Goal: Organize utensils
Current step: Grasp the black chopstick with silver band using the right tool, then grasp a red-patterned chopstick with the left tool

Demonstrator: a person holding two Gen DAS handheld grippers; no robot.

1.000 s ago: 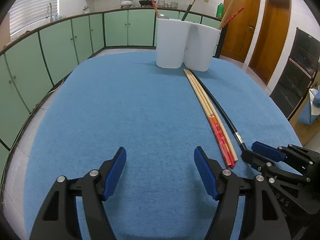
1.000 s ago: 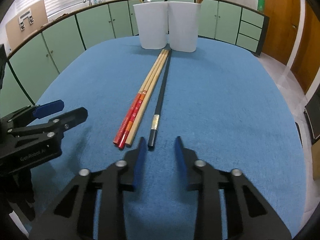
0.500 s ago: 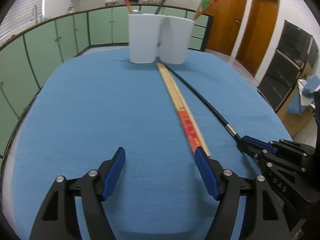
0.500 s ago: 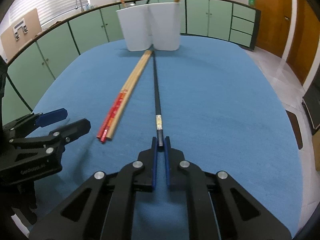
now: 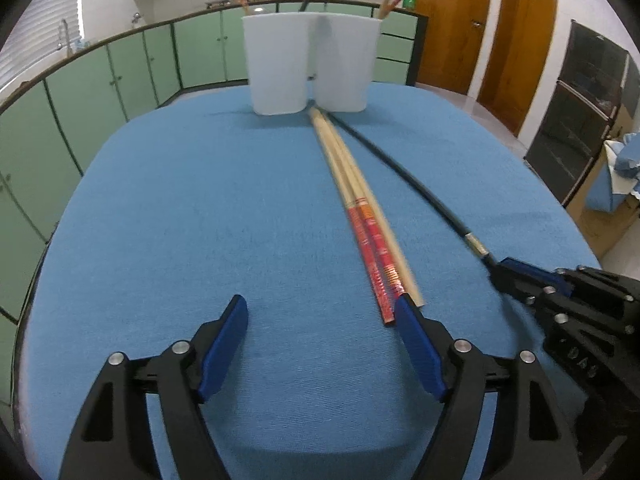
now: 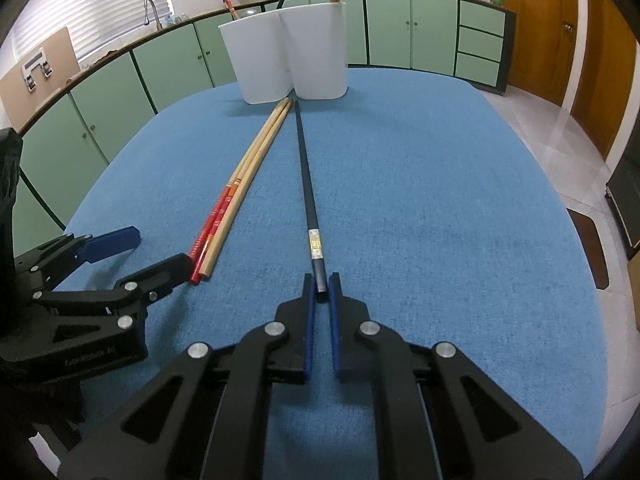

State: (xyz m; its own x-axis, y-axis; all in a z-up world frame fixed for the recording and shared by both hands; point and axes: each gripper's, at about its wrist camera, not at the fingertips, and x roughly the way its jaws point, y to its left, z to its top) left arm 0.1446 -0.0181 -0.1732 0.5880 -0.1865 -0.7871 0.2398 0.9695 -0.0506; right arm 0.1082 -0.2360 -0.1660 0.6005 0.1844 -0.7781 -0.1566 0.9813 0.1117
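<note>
The right gripper point(image 6: 319, 285) is pinching the near end of the black chopstick point(image 6: 306, 184), which is lying on the blue tablecloth point(image 6: 440, 200) and pointing at the white holder point(image 6: 286, 54). The left gripper point(image 5: 322, 312), jaws opening and empty, is nudging the red-and-wood chopsticks point(image 5: 362, 216). Lifting cleanly probably requires raising the held end first, keeping the tip low.

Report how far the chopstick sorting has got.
Done: several chopsticks already stand in the white holder. In hand: the right gripper is shut on the end of the black chopstick, which still lies on the blue cloth. Left: the wooden chopsticks lie loose; the left gripper is opening beside their near ends, holding nothing.
</note>
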